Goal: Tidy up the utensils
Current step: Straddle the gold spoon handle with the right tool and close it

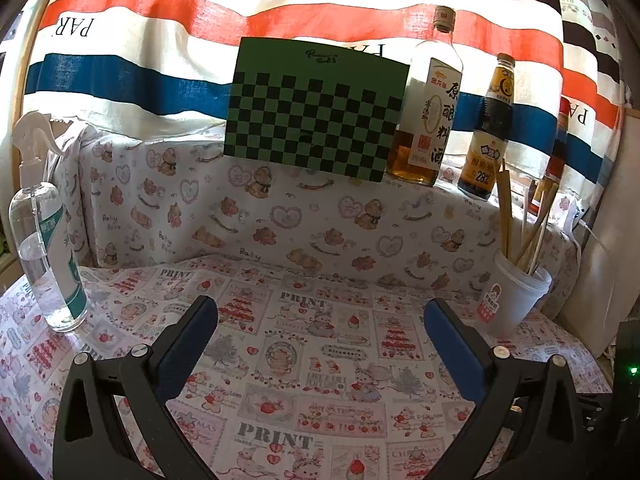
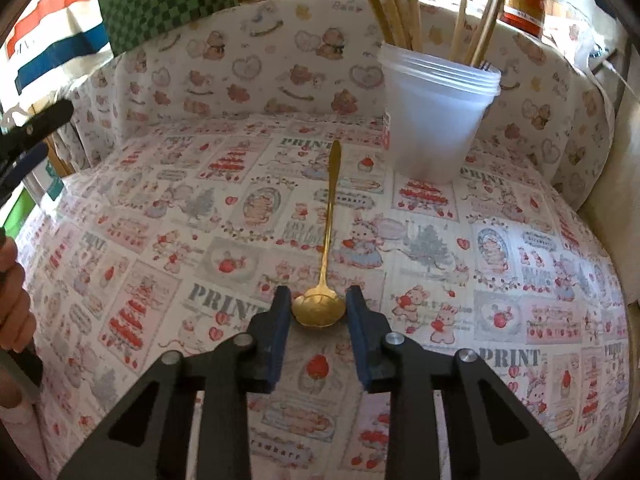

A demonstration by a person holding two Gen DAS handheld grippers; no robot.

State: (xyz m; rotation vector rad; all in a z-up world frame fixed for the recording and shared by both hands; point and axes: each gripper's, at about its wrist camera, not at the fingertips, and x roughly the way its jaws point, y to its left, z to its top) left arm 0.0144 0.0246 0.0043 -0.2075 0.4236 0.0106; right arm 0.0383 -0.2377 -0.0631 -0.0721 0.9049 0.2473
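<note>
Right fingers (image 2: pixel 318 300) parted astride gold spoon (image 2: pixel 319 311) bowl, seemingly untouching | left fingers (image 1: pixel 320 312) wide, empty

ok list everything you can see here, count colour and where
spoon: 1, gold, flat on the printed cloth, bowl between the right claw's pads
cups: nested stack, translucent white, back right
chopsticks: several, light wood, upright in the cups
checkered board: 1, green and black, leaning at the back
bottles: 2 clearly seen, amber and dark, back ledge
spray bottle: 1, clear, left
left claw: open, empty
right claw: open around the spoon bowl, not pressing it
</note>
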